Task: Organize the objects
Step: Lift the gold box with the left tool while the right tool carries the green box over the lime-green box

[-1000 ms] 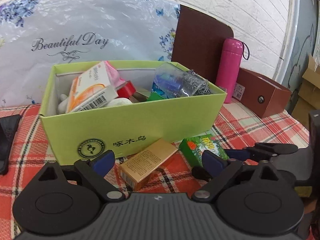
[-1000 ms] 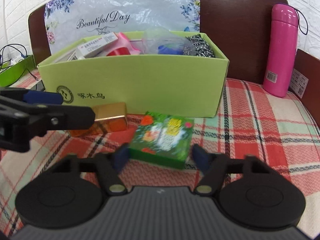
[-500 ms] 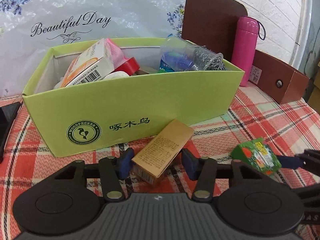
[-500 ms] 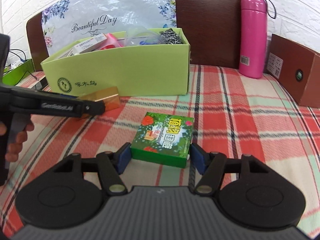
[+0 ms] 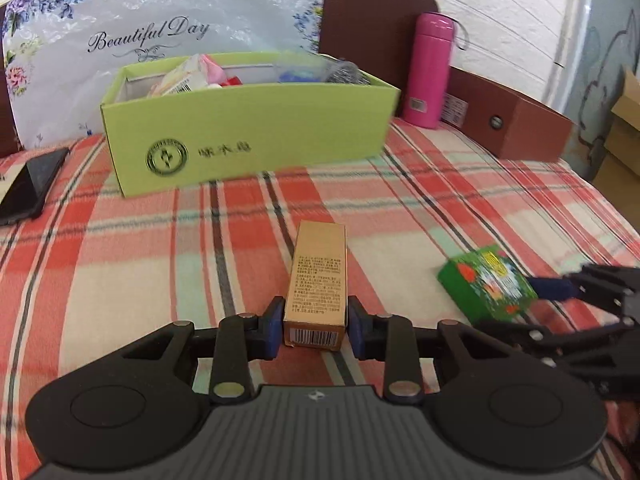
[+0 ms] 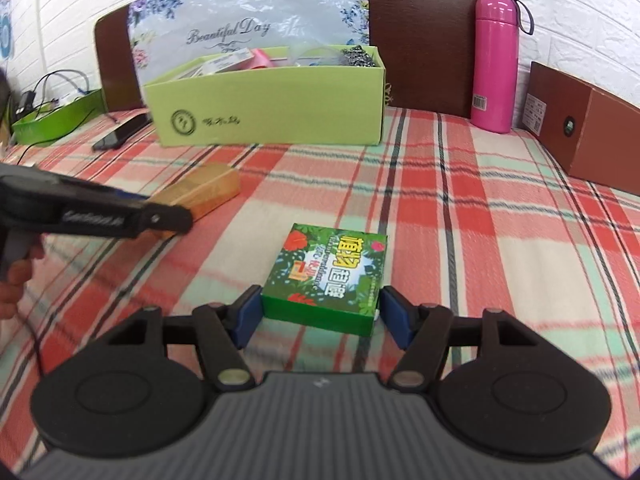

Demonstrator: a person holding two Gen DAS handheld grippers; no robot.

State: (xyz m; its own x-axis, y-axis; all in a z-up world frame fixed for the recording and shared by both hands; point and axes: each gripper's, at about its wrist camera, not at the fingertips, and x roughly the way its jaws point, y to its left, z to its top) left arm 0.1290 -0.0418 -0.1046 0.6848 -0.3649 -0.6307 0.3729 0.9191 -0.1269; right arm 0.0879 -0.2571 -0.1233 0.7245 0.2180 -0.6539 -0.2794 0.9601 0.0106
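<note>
My left gripper (image 5: 315, 330) is shut on a slim gold box (image 5: 318, 280), its pads pressed on the box's near end. My right gripper (image 6: 320, 314) is shut on a flat green box (image 6: 330, 276) with flowers and yellow characters. Both boxes are held out over the checked cloth, well in front of the lime green cardboard box (image 5: 256, 124), which is full of small items. The gold box also shows in the right wrist view (image 6: 200, 192), and the green box in the left wrist view (image 5: 486, 282).
A pink bottle (image 6: 494, 62) and a brown box (image 6: 588, 128) stand at the back right. A black phone (image 5: 30, 186) lies left of the lime box. A floral plastic bag (image 5: 160, 32) leans on a dark headboard (image 6: 424, 32) behind.
Both grippers closed on their boxes and pulled them back from the lime box toward the front of the cloth. The gold box now points straight ahead.
</note>
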